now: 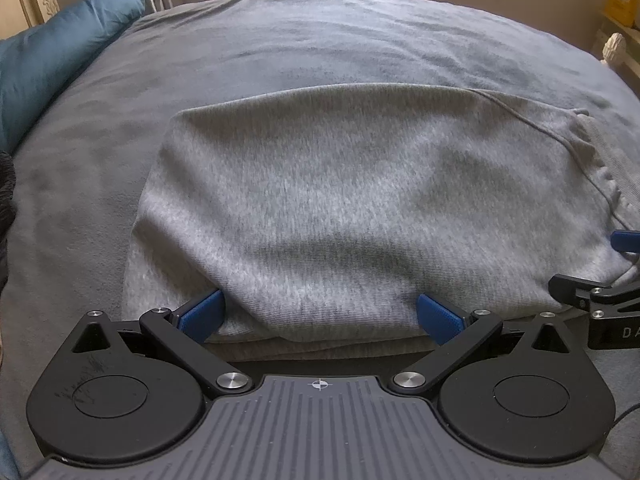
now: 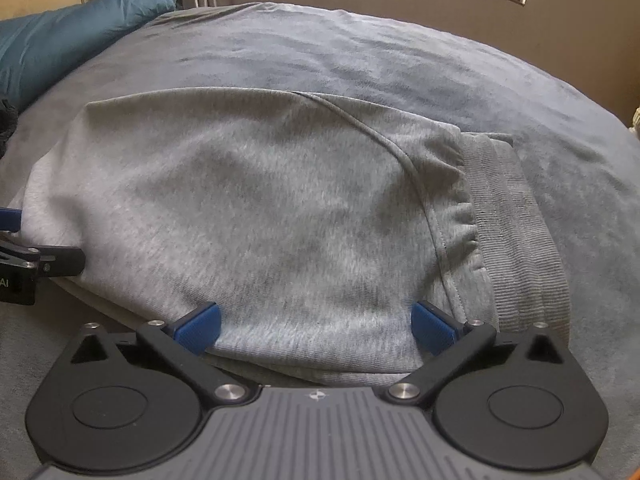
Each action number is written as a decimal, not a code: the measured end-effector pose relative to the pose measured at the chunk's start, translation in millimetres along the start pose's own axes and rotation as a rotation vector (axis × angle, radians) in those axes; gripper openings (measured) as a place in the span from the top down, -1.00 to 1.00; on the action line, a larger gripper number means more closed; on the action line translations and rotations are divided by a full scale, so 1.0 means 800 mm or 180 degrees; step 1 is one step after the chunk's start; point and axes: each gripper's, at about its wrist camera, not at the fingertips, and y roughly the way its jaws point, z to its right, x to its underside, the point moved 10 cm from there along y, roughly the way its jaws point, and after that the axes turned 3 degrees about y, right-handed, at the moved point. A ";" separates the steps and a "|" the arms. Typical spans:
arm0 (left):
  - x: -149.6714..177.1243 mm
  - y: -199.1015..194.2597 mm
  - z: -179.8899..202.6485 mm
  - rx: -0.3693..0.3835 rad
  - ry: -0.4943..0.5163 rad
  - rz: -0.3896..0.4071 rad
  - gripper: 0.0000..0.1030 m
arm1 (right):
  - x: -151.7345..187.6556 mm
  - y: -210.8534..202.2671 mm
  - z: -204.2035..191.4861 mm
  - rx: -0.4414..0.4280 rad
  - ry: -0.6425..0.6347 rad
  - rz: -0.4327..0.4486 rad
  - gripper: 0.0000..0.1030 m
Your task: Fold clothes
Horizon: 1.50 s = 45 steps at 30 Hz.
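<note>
A folded grey sweatshirt [image 1: 340, 208] lies on a grey bedspread [image 1: 300, 40], ribbed hem [image 2: 516, 232] at its right. The left gripper [image 1: 320, 320] and right gripper [image 2: 316, 326] both stand wide open at its near edge, gripping nothing, probably having just laid the fold flat

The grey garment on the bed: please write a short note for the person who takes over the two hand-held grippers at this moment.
Left hand-held gripper: open wide, blue pads either side of the near edge of the grey garment, not pinching it.
Right hand-held gripper: open wide at the same near edge, nothing held.
Garment: lies folded in layers on the grey blanket, ribbed band at the right end. A blue pillow lies far left.
Done: at least one fold, and the cloth is released.
Left: judge whether another fold is needed, then smooth it.
</note>
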 end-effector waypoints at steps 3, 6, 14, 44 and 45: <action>0.001 0.002 0.000 -0.0004 0.0007 -0.0003 -1.00 | -0.002 0.002 0.000 0.0010 0.0018 -0.0060 -1.00; 0.002 0.002 -0.001 0.0009 0.0015 0.0007 -1.00 | -0.004 0.003 0.000 0.0033 0.0013 -0.0121 -1.00; 0.005 0.009 -0.006 0.0139 -0.0091 -0.0026 -1.00 | -0.004 0.004 0.000 0.0006 0.0035 -0.0136 -1.00; 0.001 -0.012 -0.013 0.0391 0.0023 0.0285 -1.00 | -0.074 0.027 -0.025 0.0008 0.0106 0.0185 -1.00; -0.001 -0.019 -0.015 0.0422 0.0073 0.0367 -1.00 | -0.069 0.037 -0.026 0.0018 0.0115 0.0120 -1.00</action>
